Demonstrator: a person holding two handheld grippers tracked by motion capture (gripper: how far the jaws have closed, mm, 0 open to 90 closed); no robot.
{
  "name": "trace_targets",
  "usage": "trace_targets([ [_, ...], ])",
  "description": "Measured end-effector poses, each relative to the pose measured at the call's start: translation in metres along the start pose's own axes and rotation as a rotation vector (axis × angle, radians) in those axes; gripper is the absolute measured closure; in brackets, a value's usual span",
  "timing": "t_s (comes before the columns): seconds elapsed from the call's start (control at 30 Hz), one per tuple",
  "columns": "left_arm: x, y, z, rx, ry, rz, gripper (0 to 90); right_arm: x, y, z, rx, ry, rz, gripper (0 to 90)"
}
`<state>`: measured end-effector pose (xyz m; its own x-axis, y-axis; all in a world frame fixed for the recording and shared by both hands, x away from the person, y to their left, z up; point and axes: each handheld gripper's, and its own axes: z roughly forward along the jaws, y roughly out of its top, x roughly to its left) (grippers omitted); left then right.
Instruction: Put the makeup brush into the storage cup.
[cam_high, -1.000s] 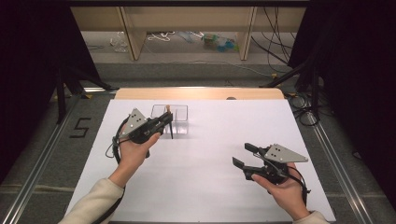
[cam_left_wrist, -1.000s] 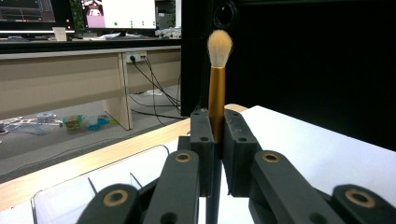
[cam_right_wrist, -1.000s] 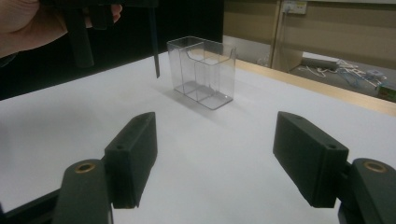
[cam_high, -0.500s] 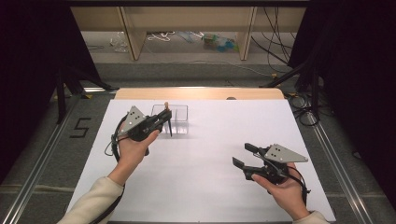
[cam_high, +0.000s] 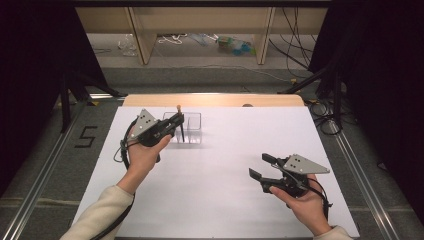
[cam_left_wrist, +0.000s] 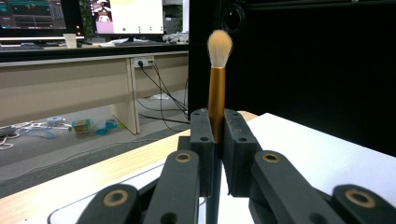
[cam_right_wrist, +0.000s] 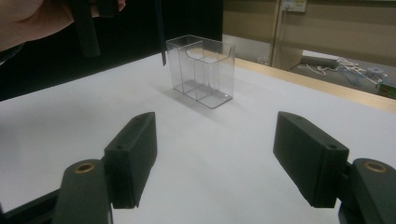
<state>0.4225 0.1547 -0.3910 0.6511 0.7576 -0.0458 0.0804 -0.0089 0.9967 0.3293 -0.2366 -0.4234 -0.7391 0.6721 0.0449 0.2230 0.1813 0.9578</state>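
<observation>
- The left gripper (cam_high: 176, 121) is squeezed tight on a makeup brush (cam_left_wrist: 217, 84). The brush stands straight up, fluffy tip on top, just left of the clear box (cam_high: 187, 128) at the far side of the table (cam_high: 240, 200).
- The right gripper (cam_high: 261, 166) is wide open and holds nothing, near the right edge.
- The left hand has moved a little nearer to the box. The right one has stayed put.
- Lots of bare white table lies between the two hands.

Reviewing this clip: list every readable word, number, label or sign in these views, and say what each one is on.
"5": a large dark numeral on the grey floor left of the table.
Monitor screens in the left gripper view: coloured panels, text too small and blurred to read.
Wall socket plate under the desk: no legible marking.
The makeup brush, clear organizer box and both grippers carry no visible lettering.
</observation>
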Motion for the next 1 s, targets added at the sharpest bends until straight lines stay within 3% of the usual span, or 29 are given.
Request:
trace_targets([
  [0.17,0.001,0.003,0.001,-0.010,0.003,-0.003,83.5,0.000,0.000,0.000,0.007,-0.002,0.002,31.2],
  [0.2,0.001,0.003,0.002,-0.010,0.004,-0.002,83.5,0.002,0.000,-0.001,0.026,0.008,0.025,31.2],
  [0.4,0.002,0.006,0.004,-0.011,0.003,0.004,83.5,-0.001,0.000,0.000,0.011,-0.002,0.001,31.2],
  [1.0,0.008,0.014,0.006,-0.023,0.005,0.002,83.5,0.001,-0.001,0.000,0.020,0.002,0.023,31.2],
])
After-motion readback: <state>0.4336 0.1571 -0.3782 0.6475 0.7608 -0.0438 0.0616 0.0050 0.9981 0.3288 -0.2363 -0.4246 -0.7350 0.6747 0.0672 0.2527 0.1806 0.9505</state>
